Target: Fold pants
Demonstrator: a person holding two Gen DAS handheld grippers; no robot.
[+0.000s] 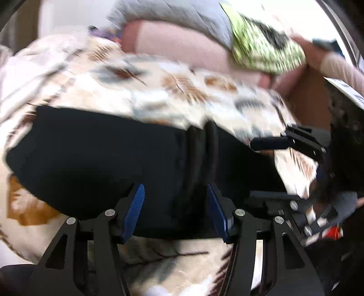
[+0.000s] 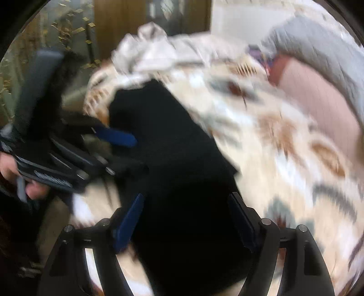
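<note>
Bed, covered by a cream blanket (image 1: 159,91) printed with brown and grey leaf shapes, soft and rumpled; a pink cushion (image 1: 177,45) and a grey quilted pillow (image 1: 173,16) at its far side, a green-and-black patterned cloth (image 1: 266,50) beside them, wooden furniture beyond in the right wrist view. Pants (image 1: 109,154), black, matte, lying flat across the blanket in a broad band, with a raised double ridge near the middle that I take for a seam or fold. I judge them light, limp and easy to drag, likely to sag and slide once lifted; best taken at an edge or corner, both layers pinched together. My left gripper (image 1: 176,211), black frame with ribbed blue pads, stands part-way apart over the near edge of the pants; whether any cloth is pinched I cannot tell through the blur. My right gripper (image 2: 186,218), same build, stands wide apart above the dark cloth, clamped on nothing I can see.
</note>
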